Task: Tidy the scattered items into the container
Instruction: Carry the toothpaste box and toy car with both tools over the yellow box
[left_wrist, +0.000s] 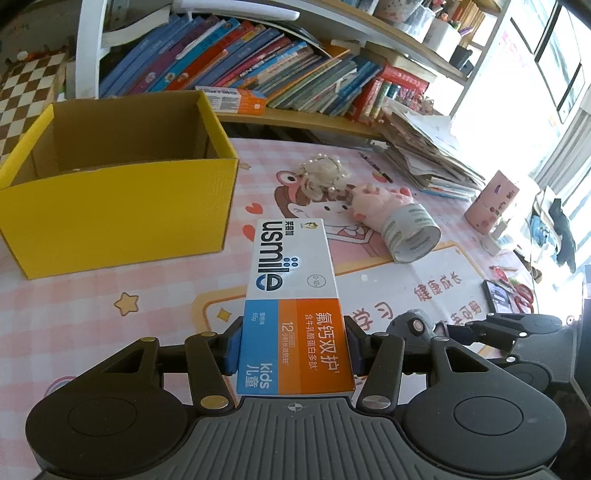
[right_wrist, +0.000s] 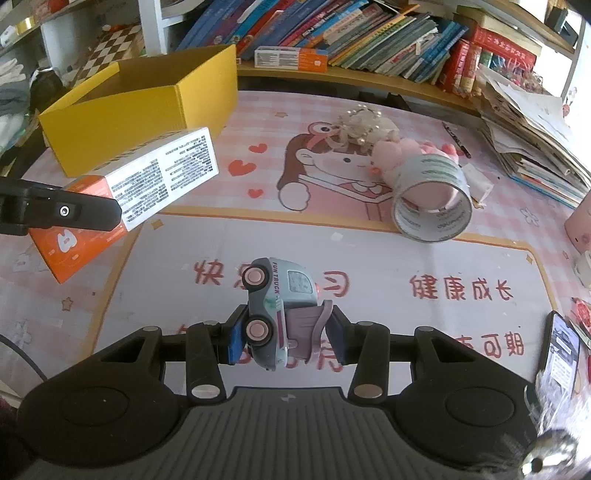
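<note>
The left tool is clenched on the orange-and-blue end of a long white cardboard toothpaste carton, held clear of the worktop with its far end pointing toward the open yellow corrugated-cardboard box. The right tool grips a small pale-blue plastic toy truck with pink wheels, tipped on its side between the blue pads and also lifted off the pink cartoon-printed worktop mat.

Further out, three things lie close together on the mat — a roll of clear packing tape on its edge, touching a pink plush toy, and a cream pearl-trimmed hair ornament just behind.

As far as its visible interior shows, the box looks unfilled, so the task seems barely begun: two items in hand, three left.
</note>
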